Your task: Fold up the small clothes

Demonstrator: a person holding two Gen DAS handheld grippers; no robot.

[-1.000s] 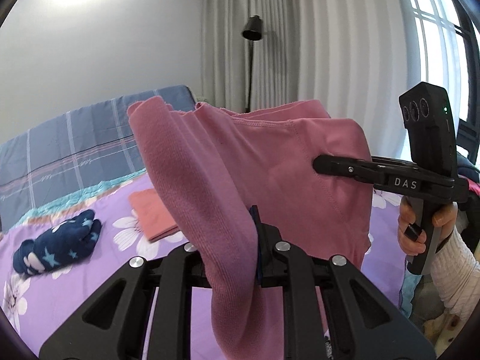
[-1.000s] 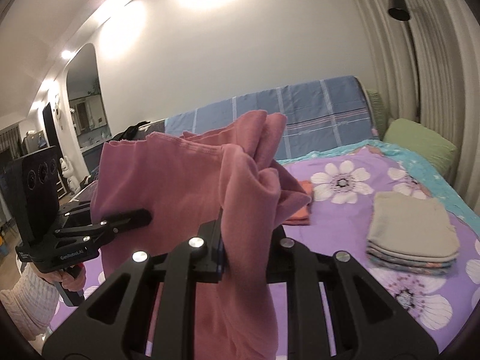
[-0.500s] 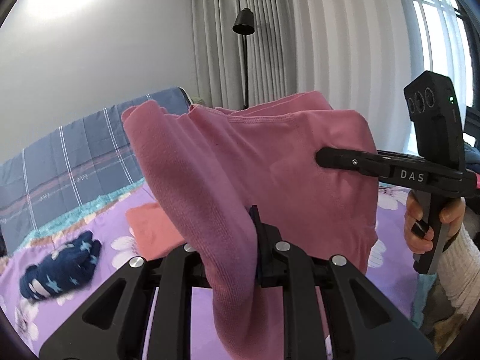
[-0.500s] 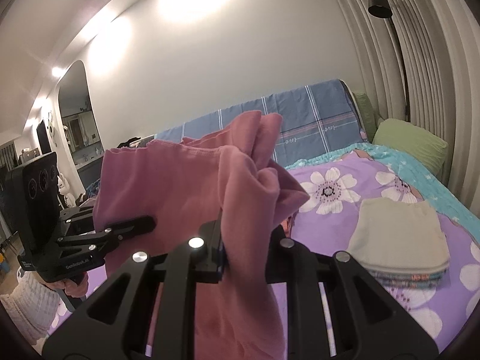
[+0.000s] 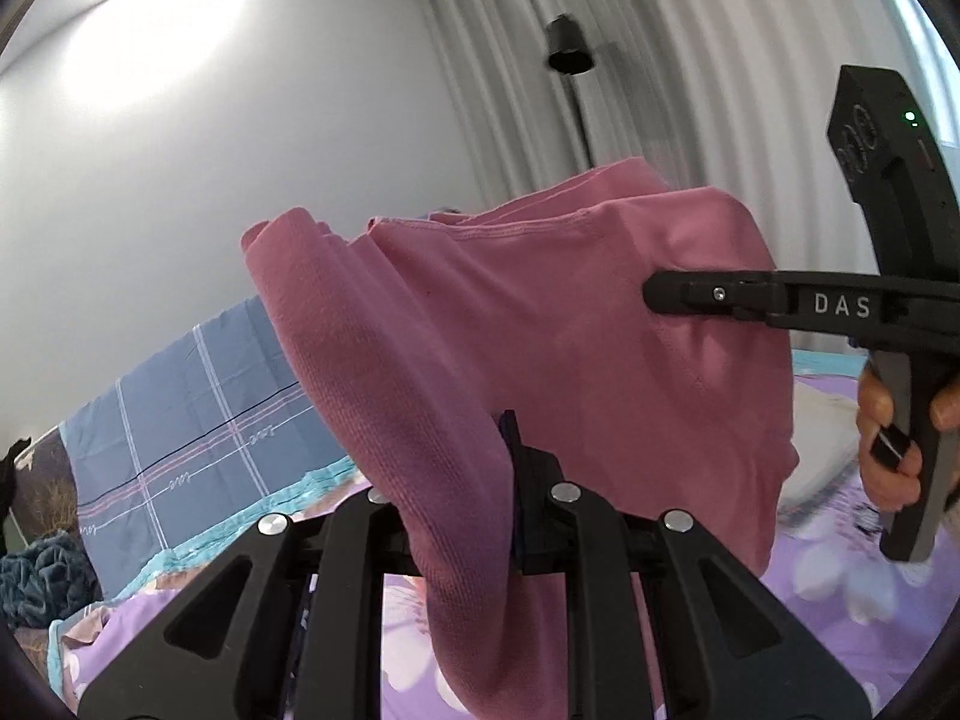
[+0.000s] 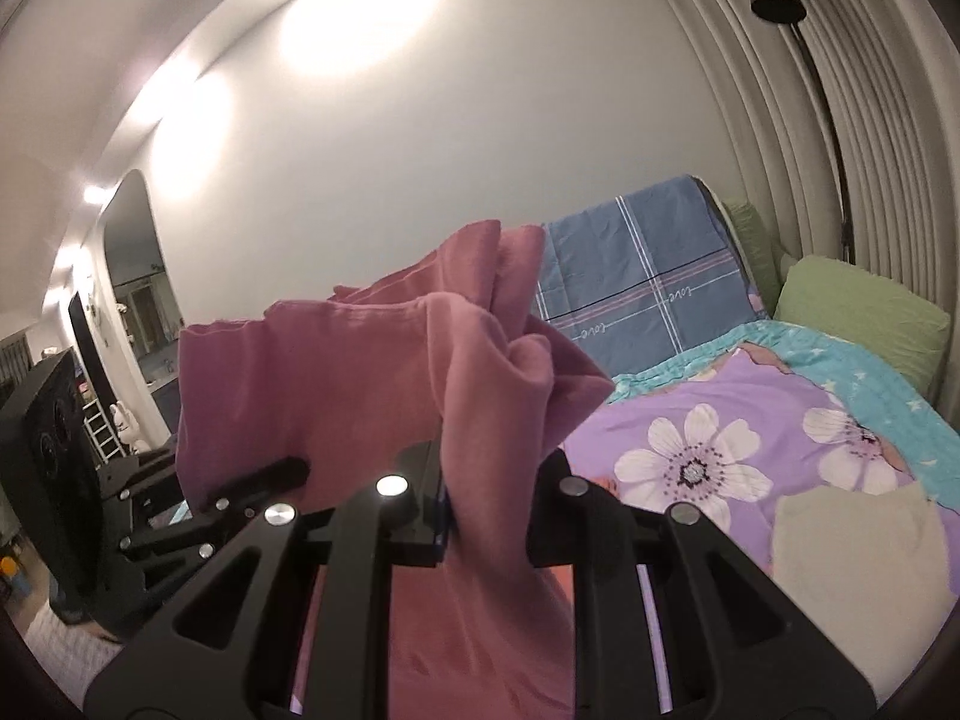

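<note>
A pink garment (image 5: 540,324) hangs stretched in the air between both grippers, above the purple flowered bed (image 6: 750,420). My left gripper (image 5: 498,480) is shut on one bunched edge of it. In the left wrist view the right gripper (image 5: 666,294) comes in from the right, pinching the other side, with a hand (image 5: 888,450) on its handle. In the right wrist view my right gripper (image 6: 480,498) is shut on the pink garment (image 6: 336,396), whose cloth bunches above the fingers. The left gripper (image 6: 282,474) grips the far edge at the left.
A folded beige pile (image 6: 858,552) lies on the bed at the right. A green pillow (image 6: 864,312) and a blue checked headboard cover (image 6: 642,264) stand at the bed's head. A black floor lamp (image 5: 570,54) stands by the curtains (image 5: 690,90).
Both grippers have swung sideways and slightly up with the pink garment still stretched between them. The navy cloth and orange folded piece have left the left wrist view.
</note>
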